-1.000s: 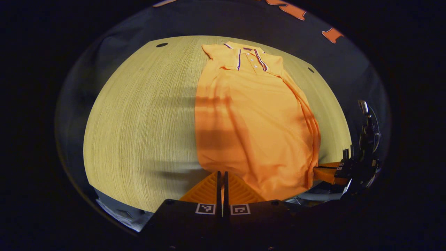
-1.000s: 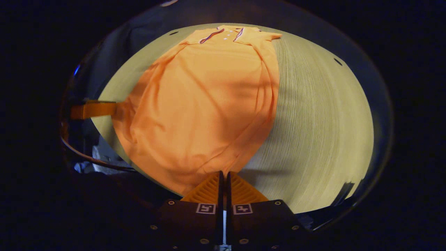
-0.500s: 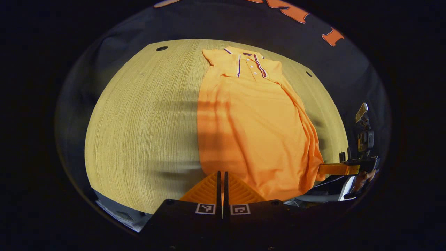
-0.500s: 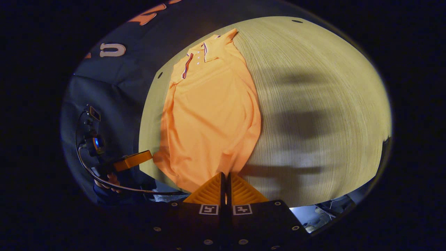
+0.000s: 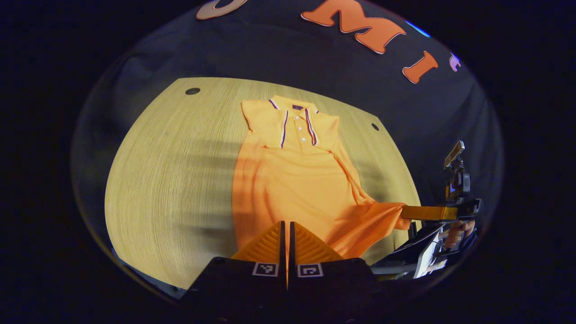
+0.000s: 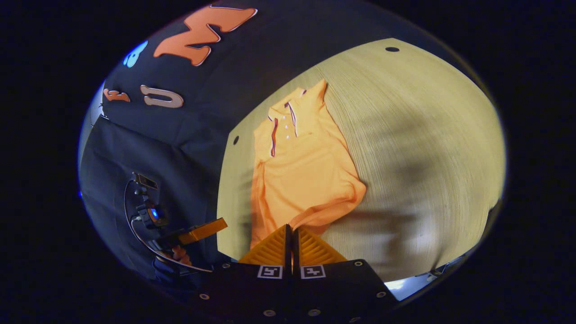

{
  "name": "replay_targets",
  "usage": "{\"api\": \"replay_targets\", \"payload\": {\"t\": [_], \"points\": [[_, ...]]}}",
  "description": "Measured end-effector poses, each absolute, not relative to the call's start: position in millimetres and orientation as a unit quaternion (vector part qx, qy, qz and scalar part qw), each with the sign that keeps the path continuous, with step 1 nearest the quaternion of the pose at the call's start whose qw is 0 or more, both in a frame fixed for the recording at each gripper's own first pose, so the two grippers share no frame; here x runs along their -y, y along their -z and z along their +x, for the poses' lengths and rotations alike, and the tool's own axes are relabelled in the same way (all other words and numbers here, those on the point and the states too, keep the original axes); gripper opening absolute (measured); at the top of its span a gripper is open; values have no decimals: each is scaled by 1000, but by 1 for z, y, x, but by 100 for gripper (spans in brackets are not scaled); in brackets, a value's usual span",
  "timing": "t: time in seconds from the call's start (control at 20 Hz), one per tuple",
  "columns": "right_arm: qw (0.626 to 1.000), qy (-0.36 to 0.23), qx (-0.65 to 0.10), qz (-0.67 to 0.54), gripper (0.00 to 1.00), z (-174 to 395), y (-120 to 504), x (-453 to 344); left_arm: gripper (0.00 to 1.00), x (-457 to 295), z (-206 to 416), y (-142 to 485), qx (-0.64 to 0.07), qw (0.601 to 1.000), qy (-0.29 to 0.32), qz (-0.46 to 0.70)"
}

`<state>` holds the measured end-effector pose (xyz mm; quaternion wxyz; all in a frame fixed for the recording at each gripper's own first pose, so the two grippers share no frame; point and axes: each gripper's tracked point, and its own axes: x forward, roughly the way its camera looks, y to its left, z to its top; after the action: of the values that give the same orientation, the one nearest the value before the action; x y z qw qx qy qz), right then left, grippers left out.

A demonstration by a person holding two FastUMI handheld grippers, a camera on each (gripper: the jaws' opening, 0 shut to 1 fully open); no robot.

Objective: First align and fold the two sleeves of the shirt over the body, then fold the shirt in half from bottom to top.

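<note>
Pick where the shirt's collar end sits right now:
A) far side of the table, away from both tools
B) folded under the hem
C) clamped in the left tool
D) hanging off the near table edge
A: the collar of the shirt lies flat at the far side of the table; both tools grip the near hem.

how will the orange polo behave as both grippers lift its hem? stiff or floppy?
Likely floppy: the shirt sags between the left gripper and right gripper, its raised hem curling in the right gripper view. Probably light; two corner pinches lift it. The collar end may drag along the table.

one shirt [image 5: 297, 180] — two grippers [image 5: 286, 225]
</note>
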<state>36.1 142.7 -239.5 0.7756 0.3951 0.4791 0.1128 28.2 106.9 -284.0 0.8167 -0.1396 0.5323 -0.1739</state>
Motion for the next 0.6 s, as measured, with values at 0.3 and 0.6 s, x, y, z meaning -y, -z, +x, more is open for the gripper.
{"api": "replay_targets", "payload": {"t": [0.3,0.6], "points": [[769,-105,-502,382,0,38,249,-149,1,-134,-5,325,-615,761,146,-145],[763,-98,-514,379,1,28,261,-150,62,-151,-127,374,-736,656,121,-110]]}}
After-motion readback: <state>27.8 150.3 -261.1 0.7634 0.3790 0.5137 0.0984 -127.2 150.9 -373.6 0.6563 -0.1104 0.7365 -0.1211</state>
